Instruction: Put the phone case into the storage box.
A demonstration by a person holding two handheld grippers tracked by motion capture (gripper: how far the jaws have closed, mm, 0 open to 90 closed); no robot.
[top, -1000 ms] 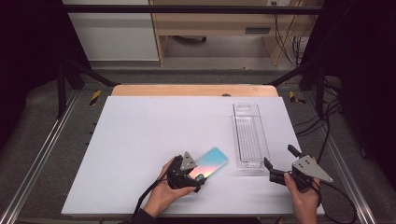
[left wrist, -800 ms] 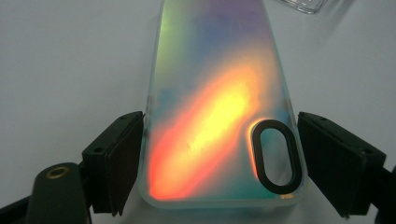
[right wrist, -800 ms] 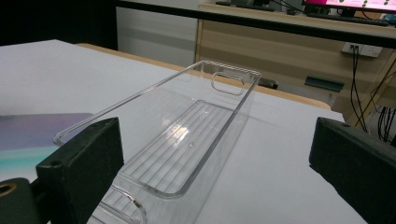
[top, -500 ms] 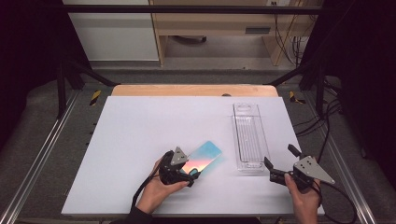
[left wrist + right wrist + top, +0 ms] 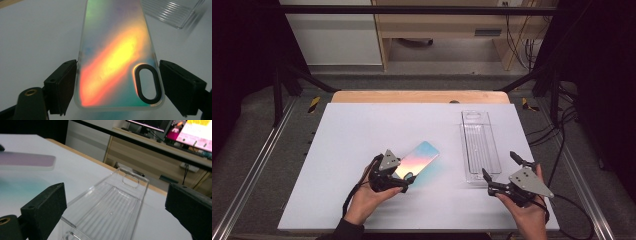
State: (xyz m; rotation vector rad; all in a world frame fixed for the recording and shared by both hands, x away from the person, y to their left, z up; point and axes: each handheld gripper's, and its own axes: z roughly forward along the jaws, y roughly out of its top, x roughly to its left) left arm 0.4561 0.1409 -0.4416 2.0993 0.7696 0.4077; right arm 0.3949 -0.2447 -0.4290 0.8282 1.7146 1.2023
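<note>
Left claw grips the iridescent phone case across its short width at the camera-hole end, long axis running straight ahead of it, while the open right claw faces the clear tray lying lengthwise just ahead on the counter.

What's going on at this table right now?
A person works with two handheld grippers. The left gripper has its fingers on either side of an iridescent phone case at its camera-cutout end. The right gripper is open, facing the near end of a clear plastic tray lying on the white table.
</note>
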